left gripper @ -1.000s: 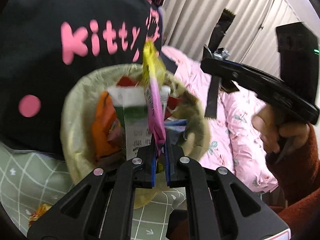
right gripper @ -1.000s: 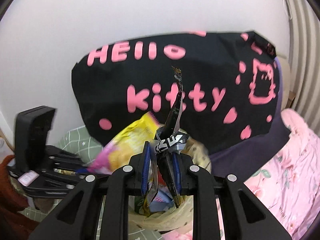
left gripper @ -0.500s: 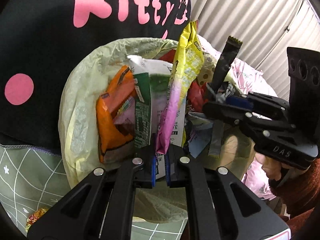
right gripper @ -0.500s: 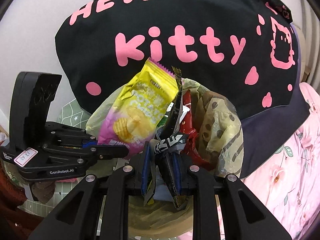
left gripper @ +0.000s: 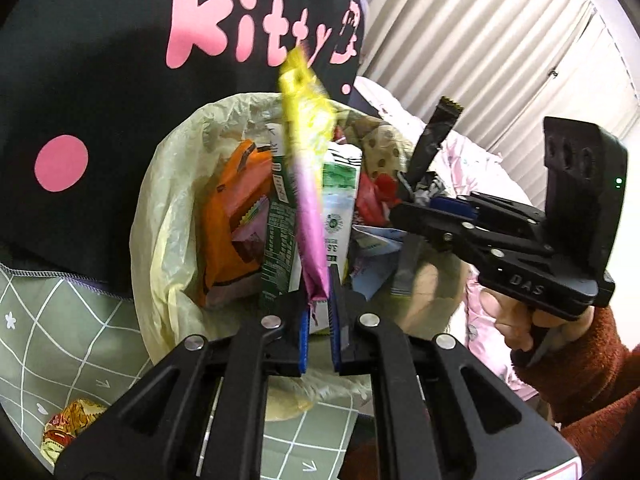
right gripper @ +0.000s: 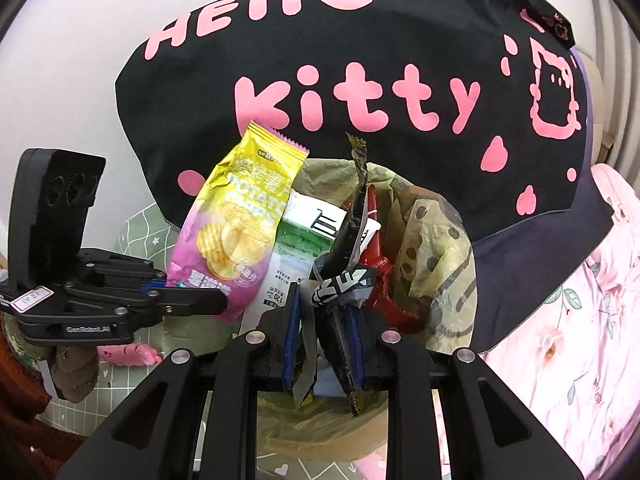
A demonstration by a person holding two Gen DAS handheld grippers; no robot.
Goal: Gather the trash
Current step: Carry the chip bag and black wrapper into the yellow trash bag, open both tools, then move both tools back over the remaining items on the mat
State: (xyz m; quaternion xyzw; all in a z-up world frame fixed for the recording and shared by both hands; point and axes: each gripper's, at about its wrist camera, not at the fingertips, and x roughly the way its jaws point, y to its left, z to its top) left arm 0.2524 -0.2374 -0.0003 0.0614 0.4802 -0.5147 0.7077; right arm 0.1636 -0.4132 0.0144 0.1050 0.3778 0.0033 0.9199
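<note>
A bin lined with a pale yellow bag (left gripper: 168, 216) (right gripper: 444, 240) stands in front of me, stuffed with an orange packet (left gripper: 228, 232), a green-and-white carton (left gripper: 340, 200) and red wrappers. My left gripper (left gripper: 319, 320) holds a yellow-and-purple potato chip bag (left gripper: 306, 168) (right gripper: 240, 216) upright over the bin, its jaws slightly parted. My right gripper (right gripper: 322, 320) is shut on a black crumpled wrapper (right gripper: 352, 240) (left gripper: 436, 136) above the bin's right side.
A black Hello Kitty cushion (right gripper: 360, 92) leans behind the bin. A green checked cover (left gripper: 60, 340) lies below left, with a small gold-and-red wrapper (left gripper: 68, 420) on it. Pink floral bedding (right gripper: 580, 320) is at the right, and curtains (left gripper: 480, 40) hang behind.
Both grippers have lowered with their wrappers over the open bin. The left jaws have parted a little around the chip bag.
</note>
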